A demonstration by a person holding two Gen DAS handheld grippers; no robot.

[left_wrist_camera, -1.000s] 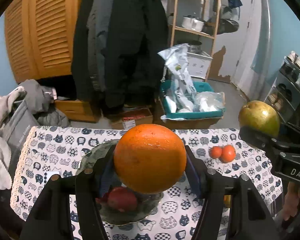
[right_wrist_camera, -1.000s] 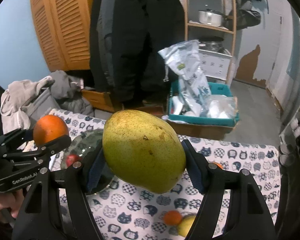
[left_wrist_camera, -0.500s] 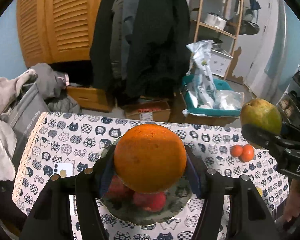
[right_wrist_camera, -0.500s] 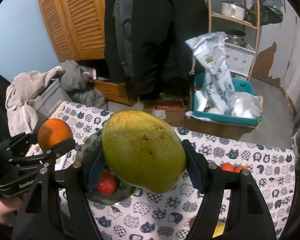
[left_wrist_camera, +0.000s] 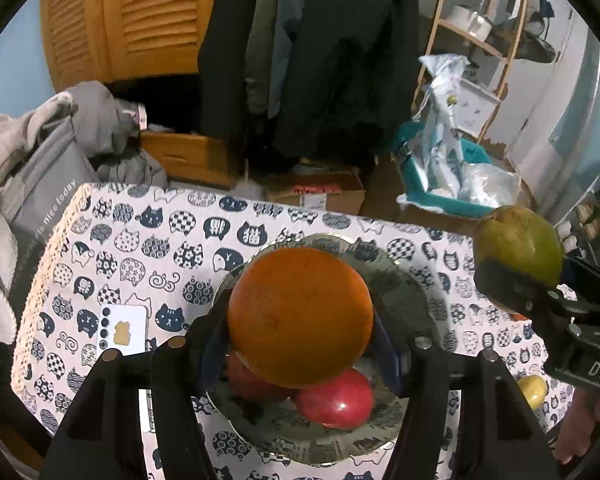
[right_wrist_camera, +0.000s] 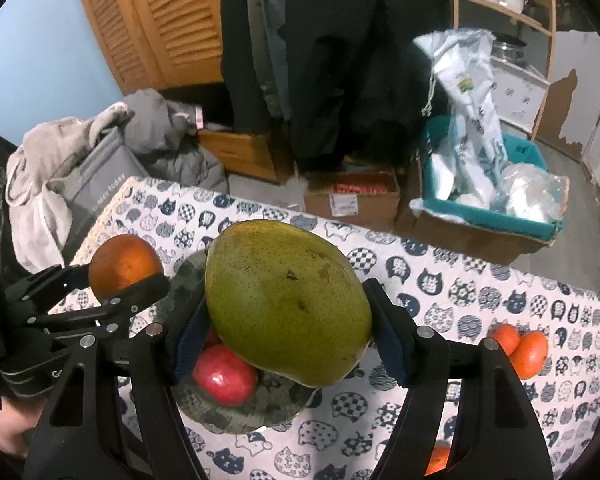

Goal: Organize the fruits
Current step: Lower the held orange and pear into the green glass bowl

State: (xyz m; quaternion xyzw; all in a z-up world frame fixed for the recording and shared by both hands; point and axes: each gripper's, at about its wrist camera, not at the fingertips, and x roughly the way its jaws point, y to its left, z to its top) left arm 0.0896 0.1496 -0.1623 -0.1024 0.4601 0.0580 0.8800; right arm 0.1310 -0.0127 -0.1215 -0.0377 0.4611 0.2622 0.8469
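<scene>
Orange (left_wrist_camera: 299, 316) is clamped by the left gripper (left_wrist_camera: 300, 344), mango (right_wrist_camera: 286, 300) by the right gripper (right_wrist_camera: 288, 344), both angled downward over the bowl (left_wrist_camera: 412, 292).

A lived-in home: dark coats (left_wrist_camera: 324, 52) are hanging by a louvred wooden wardrobe (left_wrist_camera: 132, 16), pots sitting on a wooden shelf rack (left_wrist_camera: 472, 28).

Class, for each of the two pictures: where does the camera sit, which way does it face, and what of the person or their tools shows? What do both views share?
Left wrist: sits on the left gripper, facing down over its orange at the bowl; the right gripper and a hand show.
Right wrist: sits on the right gripper, facing down over its mango; the left gripper and hand show.
Shared: both fruits, bowl, red apple, tablecloth.
</scene>
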